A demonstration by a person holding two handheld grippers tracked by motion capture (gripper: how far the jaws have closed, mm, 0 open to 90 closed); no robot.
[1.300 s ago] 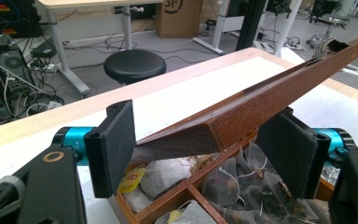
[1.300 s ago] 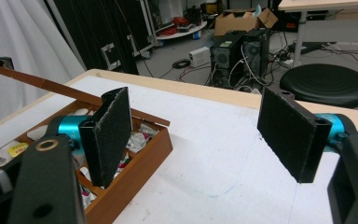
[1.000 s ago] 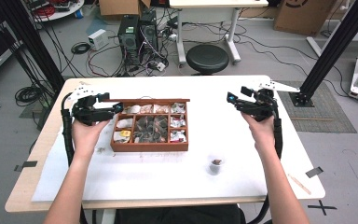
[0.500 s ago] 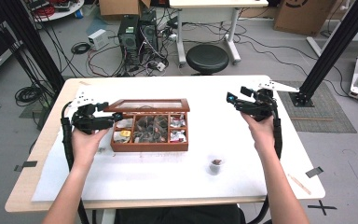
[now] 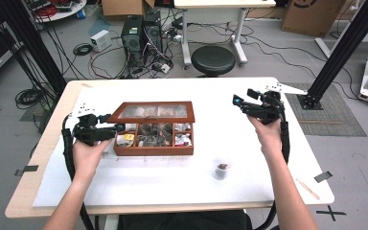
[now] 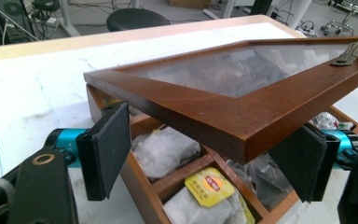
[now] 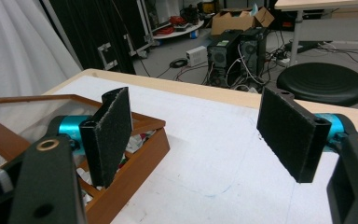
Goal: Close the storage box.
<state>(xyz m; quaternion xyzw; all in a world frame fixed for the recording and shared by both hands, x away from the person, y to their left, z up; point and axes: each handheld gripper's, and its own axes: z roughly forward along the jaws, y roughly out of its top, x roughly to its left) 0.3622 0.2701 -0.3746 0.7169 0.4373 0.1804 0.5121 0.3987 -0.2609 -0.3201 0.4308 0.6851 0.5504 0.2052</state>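
1. Plainly, the wooden tea box (image 5: 154,134) sat mid-surface, its long axis running left to right, with its glass-paned lid (image 6: 242,88) half raised and tilted over the compartments of tea bags (image 6: 205,184).
2. The lid's near corner lay straight ahead of the left hand-held gripper (image 6: 205,158) — between its spread jaws, which stood open and, as far as could be seen, clear of the wood on both sides.
3. The left hand-held gripper (image 5: 106,131) was just beside the box's left end, much the nearer; the right hand-held gripper (image 5: 243,103) hung well apart to the right, jaws open and empty.
4. A small cup (image 5: 222,169) stood on the white surface (image 5: 172,191) nearer the person.
5. Against a second earlier, the lid had come up — then it lay flat and shut — while the right one had stayed put.
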